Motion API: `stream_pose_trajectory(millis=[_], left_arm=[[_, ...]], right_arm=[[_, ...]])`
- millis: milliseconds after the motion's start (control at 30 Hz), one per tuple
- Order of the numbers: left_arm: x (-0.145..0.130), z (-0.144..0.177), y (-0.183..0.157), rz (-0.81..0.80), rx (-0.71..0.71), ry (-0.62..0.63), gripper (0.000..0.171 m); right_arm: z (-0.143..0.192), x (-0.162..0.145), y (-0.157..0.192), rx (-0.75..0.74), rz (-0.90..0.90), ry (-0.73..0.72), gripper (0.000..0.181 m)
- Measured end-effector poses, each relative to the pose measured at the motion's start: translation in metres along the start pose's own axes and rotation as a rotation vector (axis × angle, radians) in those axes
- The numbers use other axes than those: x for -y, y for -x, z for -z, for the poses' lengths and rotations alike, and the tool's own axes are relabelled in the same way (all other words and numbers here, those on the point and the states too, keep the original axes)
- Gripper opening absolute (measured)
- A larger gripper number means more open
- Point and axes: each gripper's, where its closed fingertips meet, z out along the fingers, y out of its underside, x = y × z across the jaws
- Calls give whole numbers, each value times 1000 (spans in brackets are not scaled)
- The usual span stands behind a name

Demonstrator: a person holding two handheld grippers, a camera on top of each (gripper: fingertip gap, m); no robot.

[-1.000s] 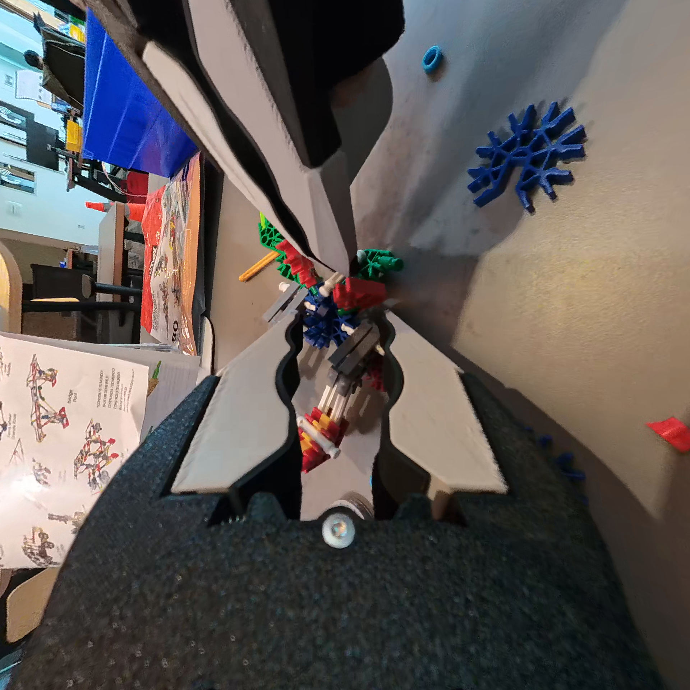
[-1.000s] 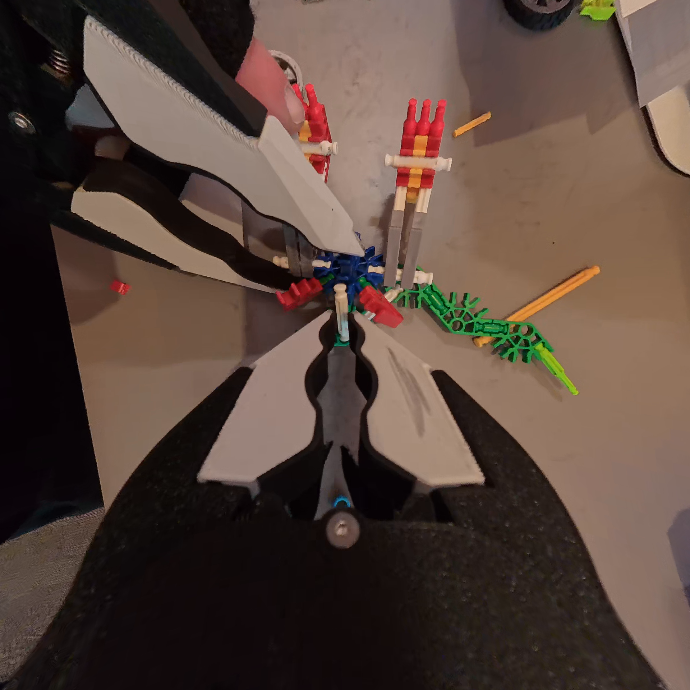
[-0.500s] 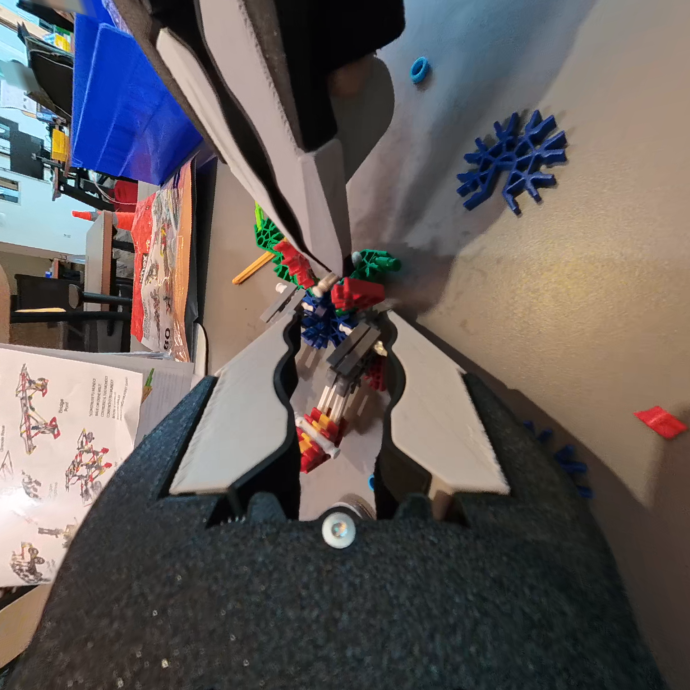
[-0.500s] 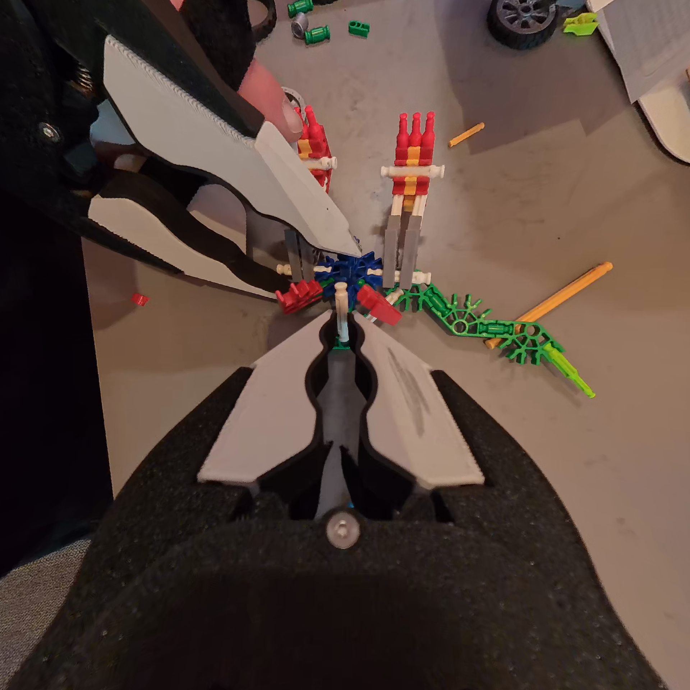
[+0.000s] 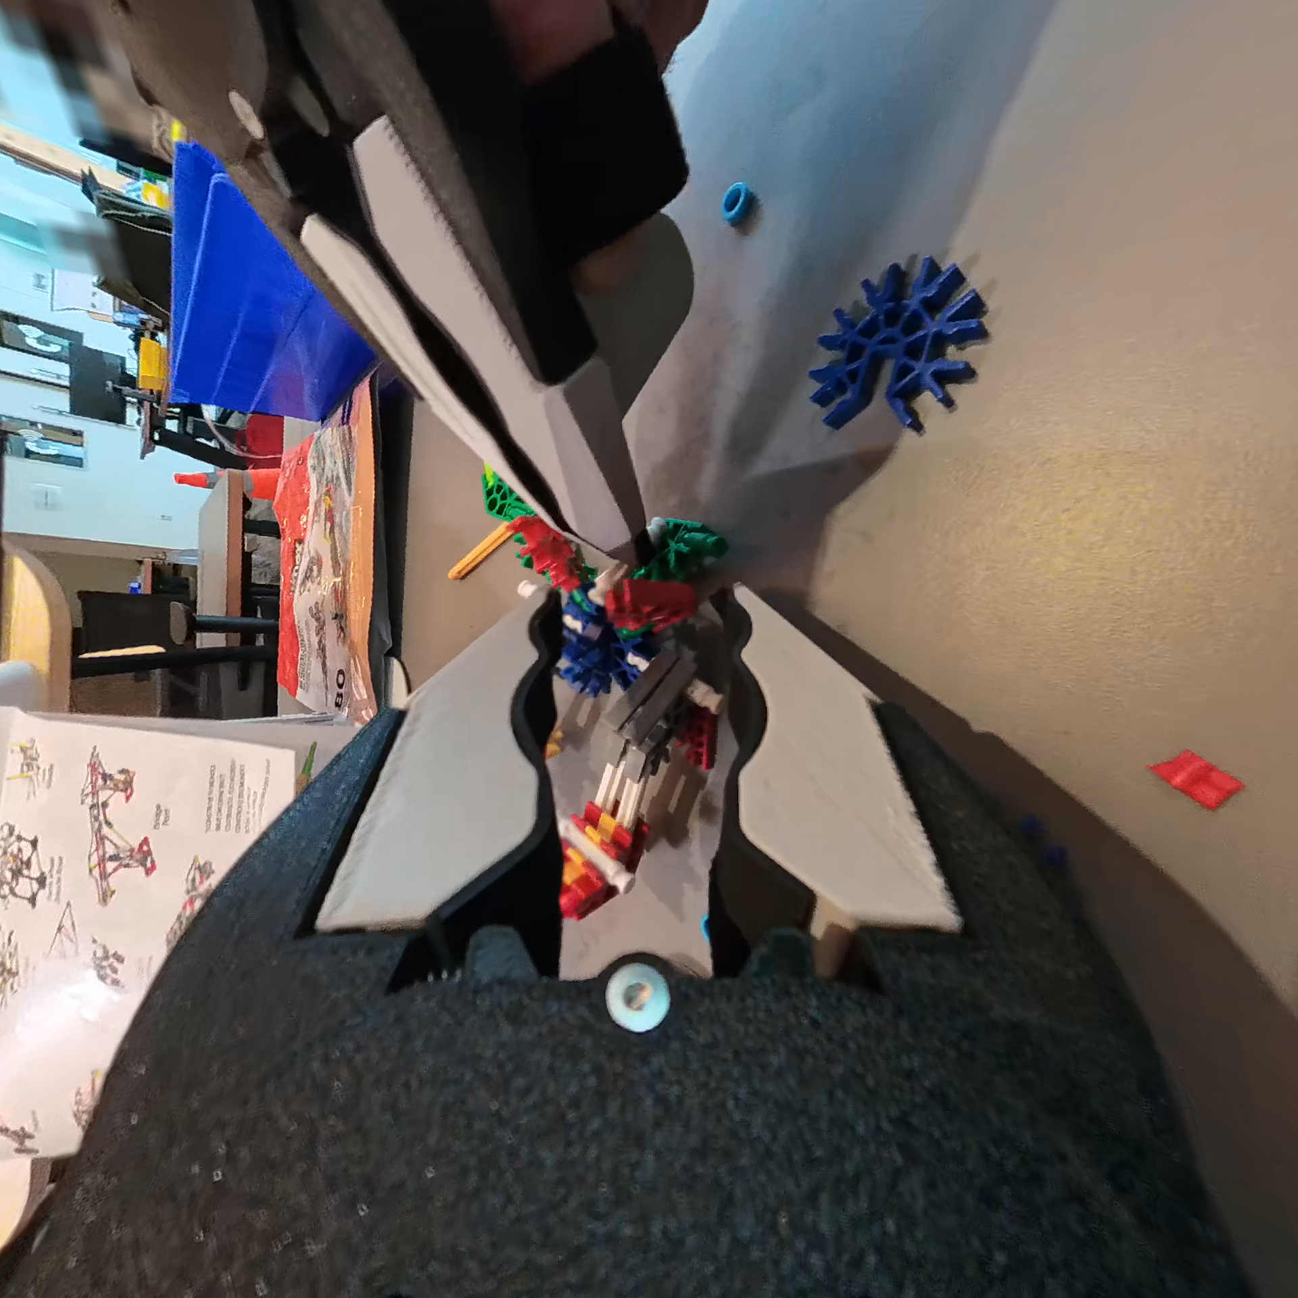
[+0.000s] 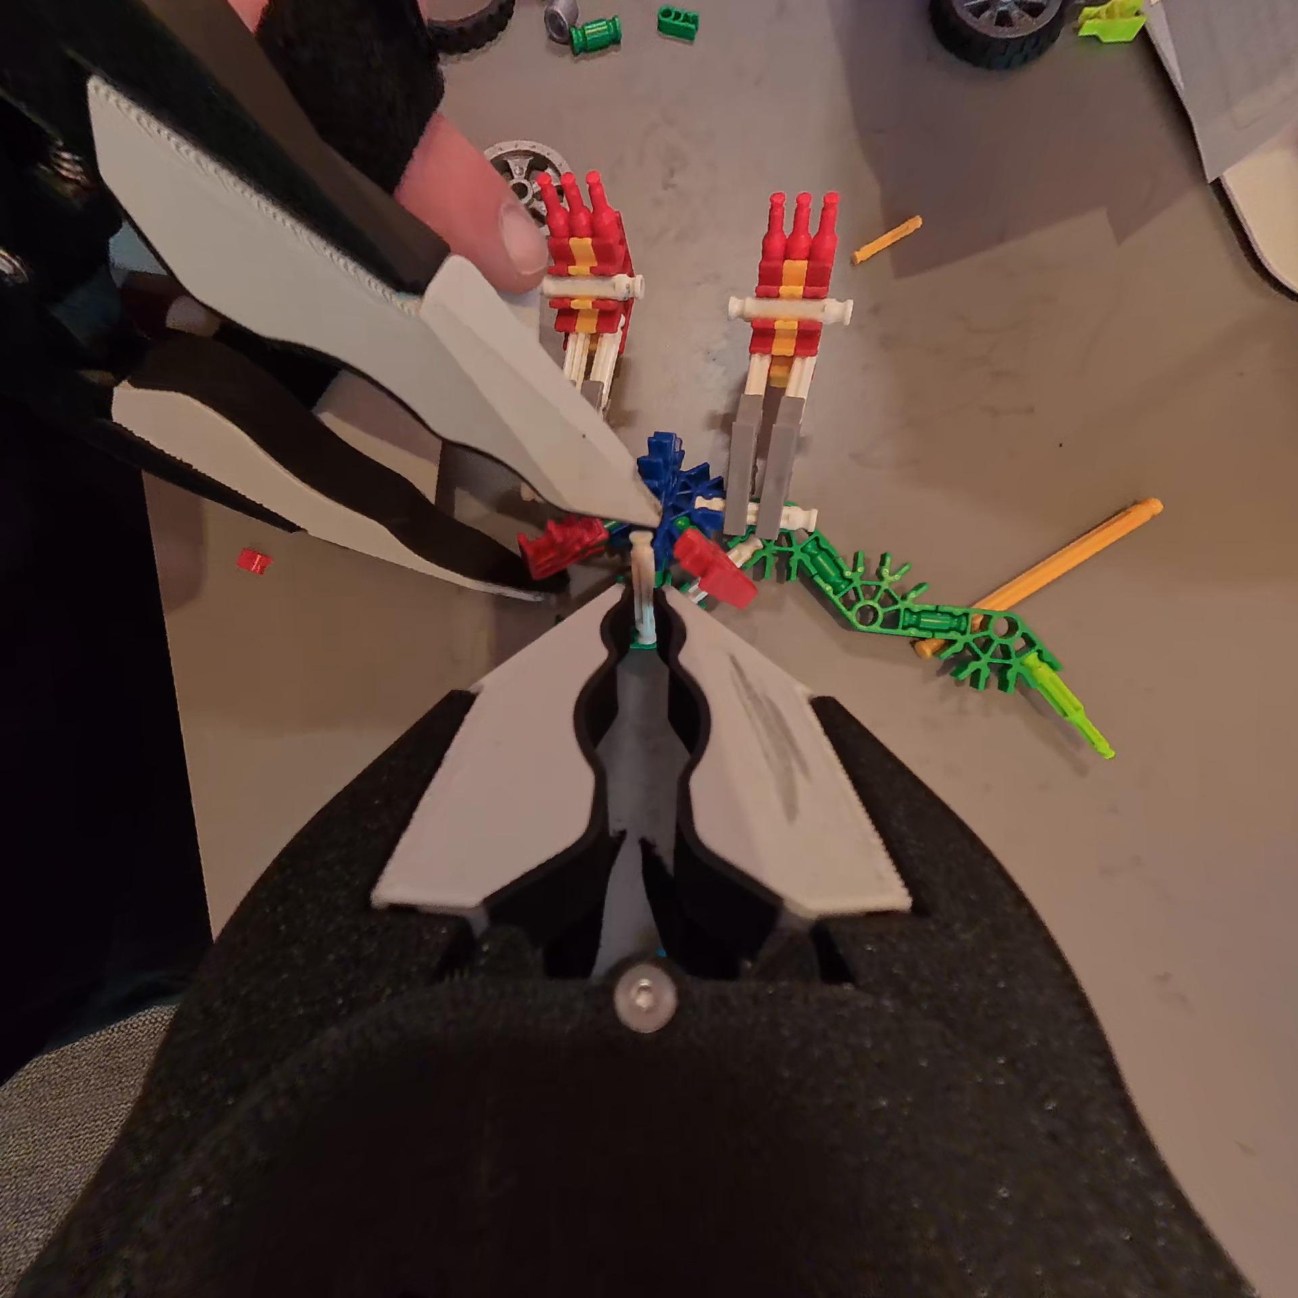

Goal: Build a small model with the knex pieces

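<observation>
A toy model of plastic rods and connectors has a blue hub (image 6: 678, 484), red connectors (image 6: 713, 569), two red, yellow and white arms (image 6: 790, 295) and a green chain (image 6: 906, 618). My right gripper (image 6: 645, 593) is shut on a white rod (image 6: 641, 569) that sticks out of the hub. My left gripper (image 5: 636, 604) is shut on the model from the other side, with a grey and red arm (image 5: 632, 772) between its fingers. In the right wrist view its fingers (image 6: 492, 393) come in from the upper left. I cannot tell whether the model rests on the table.
On the grey table lie a loose blue snowflake connector (image 5: 899, 344), a blue ring (image 5: 739, 204), a small red piece (image 5: 1194, 779), orange rods (image 6: 1053, 569), wheels (image 6: 997, 28) and green bits (image 6: 597, 31). An instruction sheet (image 5: 105, 878), a toy box (image 5: 323, 562) and a blue bin (image 5: 246, 316) stand at the left. My left and right fingertips are right by each other. My left gripper's tips are some 7 cm from the loose blue snowflake connector (image 5: 899, 344).
Both grippers keep their hold on the model. Both views have shifted a little, and more of the far table with wheels and green bits shows in the right wrist view.
</observation>
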Motion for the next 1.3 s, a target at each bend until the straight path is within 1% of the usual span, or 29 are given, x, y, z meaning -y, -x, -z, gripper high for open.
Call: stream_pose_trajectory(millis=[133, 300, 500, 700, 967, 1133, 1300], left_arm=[[-4, 2, 3, 31, 0, -4, 44], [-3, -1, -4, -14, -10, 2, 34], [-7, -3, -2, -42, 1, 22, 32], [-10, -4, -1, -19, -1, 34, 32], [-13, -3, 2, -1, 22, 26, 33], [-14, -3, 3, 16, 27, 24, 33], [-16, -3, 5, 35, 45, 21, 31]], right_arm=[[0, 1, 0, -1, -6, -4, 5], [-2, 3, 0, 3, -6, 3, 5], [-3, 4, 0, 4, -18, -8, 5], [-4, 6, 0, 12, -38, -43, 5], [2, 13, 1, 49, -86, -132, 4], [6, 22, 0, 61, -108, -184, 0], [3, 21, -1, 52, -115, -182, 0]])
